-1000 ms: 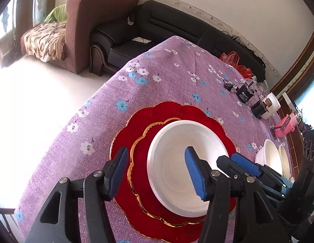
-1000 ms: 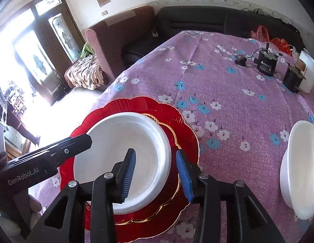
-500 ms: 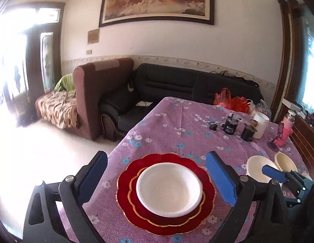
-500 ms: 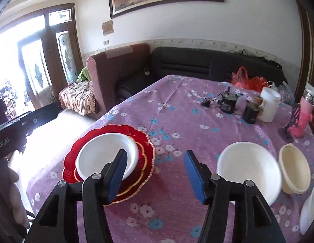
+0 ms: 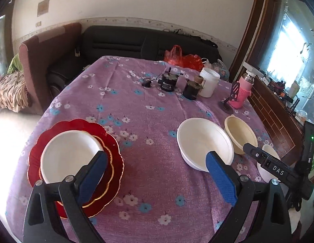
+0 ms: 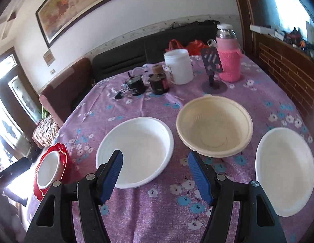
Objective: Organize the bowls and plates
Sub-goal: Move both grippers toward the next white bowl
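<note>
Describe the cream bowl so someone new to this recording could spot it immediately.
On the purple flowered tablecloth, look in front of the pink-sleeved bottle. The cream bowl sits between two white bowls. It alone is yellowish.

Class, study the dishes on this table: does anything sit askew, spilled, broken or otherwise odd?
One thing: the white bowl on the red plates sits off-centre, toward their left edge, and the smaller red plate is off-centre too. Nothing looks spilled or broken; the other bowls stand upright on the cloth.
</note>
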`<action>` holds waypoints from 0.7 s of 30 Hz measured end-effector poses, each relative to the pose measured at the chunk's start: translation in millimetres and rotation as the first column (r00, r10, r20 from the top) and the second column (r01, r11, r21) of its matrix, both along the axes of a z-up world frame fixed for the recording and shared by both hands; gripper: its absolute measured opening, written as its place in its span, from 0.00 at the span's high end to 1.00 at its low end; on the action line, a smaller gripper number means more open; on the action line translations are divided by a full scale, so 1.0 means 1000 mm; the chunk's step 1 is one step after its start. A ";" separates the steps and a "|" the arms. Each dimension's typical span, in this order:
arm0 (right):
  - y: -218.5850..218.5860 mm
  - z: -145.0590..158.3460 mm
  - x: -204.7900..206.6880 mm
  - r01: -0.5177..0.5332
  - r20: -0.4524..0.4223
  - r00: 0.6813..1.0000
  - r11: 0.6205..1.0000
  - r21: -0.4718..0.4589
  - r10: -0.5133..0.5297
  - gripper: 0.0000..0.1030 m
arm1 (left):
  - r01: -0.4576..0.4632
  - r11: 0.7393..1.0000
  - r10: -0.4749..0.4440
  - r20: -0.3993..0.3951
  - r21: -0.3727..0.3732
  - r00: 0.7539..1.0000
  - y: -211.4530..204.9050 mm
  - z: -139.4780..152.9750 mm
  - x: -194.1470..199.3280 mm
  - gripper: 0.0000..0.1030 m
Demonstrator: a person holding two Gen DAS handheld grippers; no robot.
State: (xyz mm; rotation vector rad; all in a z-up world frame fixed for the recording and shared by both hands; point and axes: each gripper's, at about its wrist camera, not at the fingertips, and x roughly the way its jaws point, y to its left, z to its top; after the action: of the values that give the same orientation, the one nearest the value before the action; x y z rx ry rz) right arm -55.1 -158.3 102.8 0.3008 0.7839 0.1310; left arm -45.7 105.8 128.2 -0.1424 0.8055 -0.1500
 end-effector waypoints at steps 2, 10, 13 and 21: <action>-0.005 -0.013 0.014 0.020 -0.040 0.999 0.999 0.039 -0.018 0.31 | -0.004 1.000 0.004 -0.015 0.021 1.000 -0.011 -0.009 0.013 0.05; 0.001 -0.045 0.050 0.062 -0.099 0.993 0.997 0.052 -0.056 0.31 | -0.027 0.999 0.024 -0.084 -0.034 0.996 -0.033 -0.039 0.059 0.05; 0.004 -0.049 0.054 0.048 -0.081 0.996 0.998 0.038 -0.045 0.31 | -0.029 0.998 0.023 -0.108 -0.051 0.994 -0.041 -0.052 0.076 0.05; 0.000 -0.062 0.060 0.024 -0.103 0.995 0.998 0.054 -0.019 0.36 | -0.028 0.997 0.020 -0.113 -0.067 0.993 -0.055 -0.074 0.108 0.06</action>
State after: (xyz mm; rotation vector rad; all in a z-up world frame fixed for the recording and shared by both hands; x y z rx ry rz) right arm 5.0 -158.0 40.6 0.3705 0.8791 0.1179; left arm 62.7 50.5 53.8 -0.2262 0.9106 -0.1479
